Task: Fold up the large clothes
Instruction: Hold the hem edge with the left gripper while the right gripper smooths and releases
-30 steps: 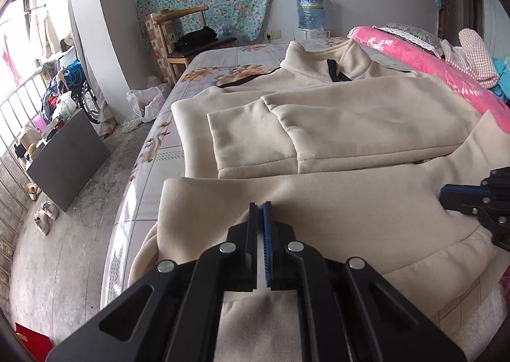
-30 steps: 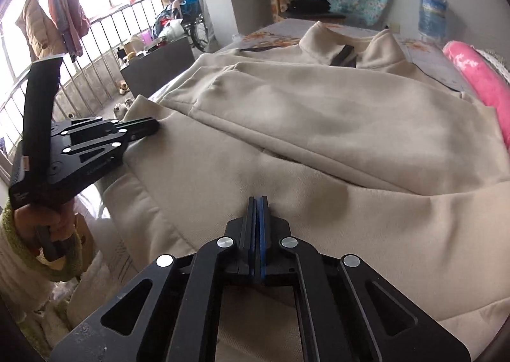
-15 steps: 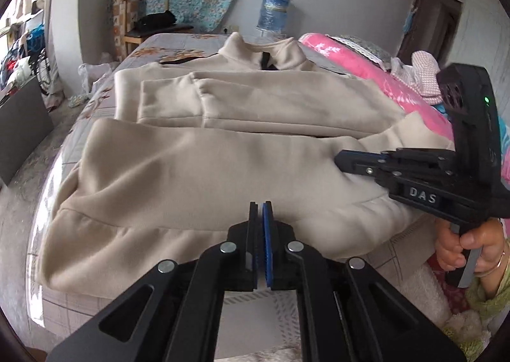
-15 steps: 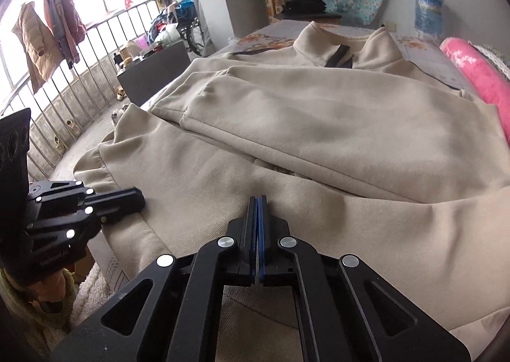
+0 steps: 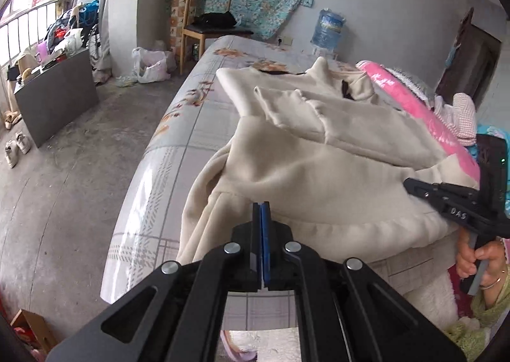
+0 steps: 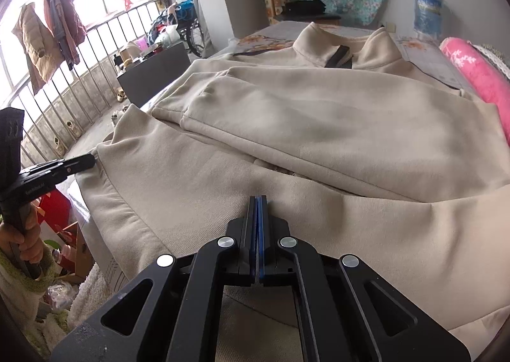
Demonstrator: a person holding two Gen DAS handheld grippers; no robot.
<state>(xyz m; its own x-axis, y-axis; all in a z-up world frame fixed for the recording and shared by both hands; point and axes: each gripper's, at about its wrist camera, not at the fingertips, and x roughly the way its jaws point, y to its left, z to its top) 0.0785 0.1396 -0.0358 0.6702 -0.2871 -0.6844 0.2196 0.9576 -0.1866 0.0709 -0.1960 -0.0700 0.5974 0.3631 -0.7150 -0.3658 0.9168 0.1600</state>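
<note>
On bed point(image 5: 178, 126), 1 beige jacket point(image 6: 318, 126), 2 grippers, L point(image 5: 261, 207) & R point(image 6: 258, 201) jaws clamped on hem.

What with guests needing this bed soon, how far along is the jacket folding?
Done: the beige jacket lies flat on the bed, sleeves folded across its chest. In hand: the left gripper and right gripper, both shut, sit at the hem's corners; a pinch is not clear. Left: folding the hem up toward the collar.

the beige sweatshirt point(image 6: 318, 126) is soft matt fleece with a ribbed hem. the bed sheet point(image 5: 178, 139) looks smooth with a slight sheen. both grippers are matt black plastic with shiny metal rivets point(image 6: 225, 242). the chair point(image 5: 204, 11) is bare wood.
</note>
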